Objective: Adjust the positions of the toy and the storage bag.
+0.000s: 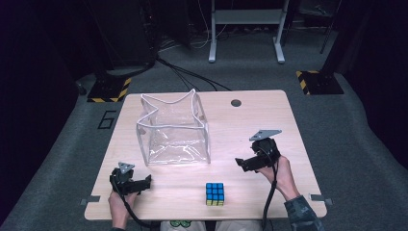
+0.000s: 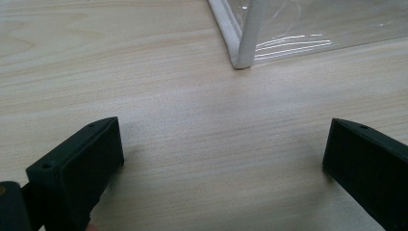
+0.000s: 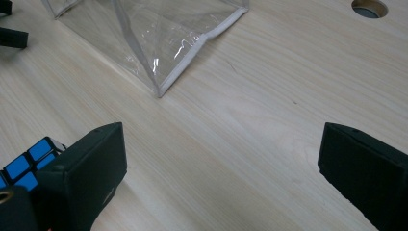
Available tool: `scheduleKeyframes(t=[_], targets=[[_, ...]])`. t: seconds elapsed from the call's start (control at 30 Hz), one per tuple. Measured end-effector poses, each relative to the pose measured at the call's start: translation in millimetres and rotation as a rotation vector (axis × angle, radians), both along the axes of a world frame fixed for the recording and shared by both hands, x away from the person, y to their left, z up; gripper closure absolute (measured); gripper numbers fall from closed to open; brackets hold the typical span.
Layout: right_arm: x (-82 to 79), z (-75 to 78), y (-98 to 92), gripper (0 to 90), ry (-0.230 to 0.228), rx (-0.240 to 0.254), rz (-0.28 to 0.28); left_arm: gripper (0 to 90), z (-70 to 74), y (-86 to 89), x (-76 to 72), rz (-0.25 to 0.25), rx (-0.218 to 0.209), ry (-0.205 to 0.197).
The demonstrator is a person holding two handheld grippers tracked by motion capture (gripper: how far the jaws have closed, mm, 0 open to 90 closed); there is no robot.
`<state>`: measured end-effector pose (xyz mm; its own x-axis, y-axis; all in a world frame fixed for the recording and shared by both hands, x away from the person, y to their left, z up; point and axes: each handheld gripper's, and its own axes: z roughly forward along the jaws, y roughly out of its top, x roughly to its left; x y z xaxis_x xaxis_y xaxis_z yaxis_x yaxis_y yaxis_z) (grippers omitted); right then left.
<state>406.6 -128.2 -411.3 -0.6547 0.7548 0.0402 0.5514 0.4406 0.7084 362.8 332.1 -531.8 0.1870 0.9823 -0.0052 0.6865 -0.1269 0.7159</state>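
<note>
Nothing is done yet, I judge: the puzzle cube (image 1: pixel 215 193) sits untouched at the table's (image 1: pixel 288 144) near edge, well apart from the empty clear bag (image 1: pixel 174 130), while the left gripper (image 1: pixel 144 183) and right gripper (image 1: pixel 239 162) both hover spread wide, holding nothing.

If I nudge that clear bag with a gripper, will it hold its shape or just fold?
The clear bag will probably buckle: its walls are thin see-through film, and the white-piped rim already wavers in and out. It looks empty, so it is likely light and may slide on the smooth wooden table rather than resist. Gripping the piping seems safer than the glossy film.
</note>
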Motion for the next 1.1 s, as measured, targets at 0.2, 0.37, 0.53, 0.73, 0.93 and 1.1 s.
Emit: scheduleKeyframes(t=[0.2, 0.37, 0.53, 0.73, 0.93, 1.1], targets=[[6.6, 8.0, 5.8, 2.5, -0.001, 0.007, 0.022, 0.2, 0.0, 0.0, 0.0, 0.000, 0.000, 0.000], [12.2, 16.9, 11.0, 2.8, 0.000, 0.018, 0.033, 0.2, 0.0, 0.0, 0.0, 0.000, 0.000, 0.000], [19.3, 25.8, 15.5, 2.9, -0.004, 0.021, 0.050, 0.2, 0.0, 0.0, 0.0, 0.000, 0.000, 0.000], [25.6, 34.8, 21.5, 3.0, 0.001, 0.023, 0.061, 0.2, 0.2, 0.3, -0.1, -0.003, 0.004, 0.003], [30.9, 43.4, 27.4, 3.5, -0.003, 0.023, 0.069, 0.2, 0.2, 0.3, -0.1, -0.004, 0.004, 0.003], [36.1, 51.7, 31.5, 3.8, -0.012, 0.024, 0.083, 0.2, 0.2, 0.3, -0.1, -0.003, 0.004, 0.003]])
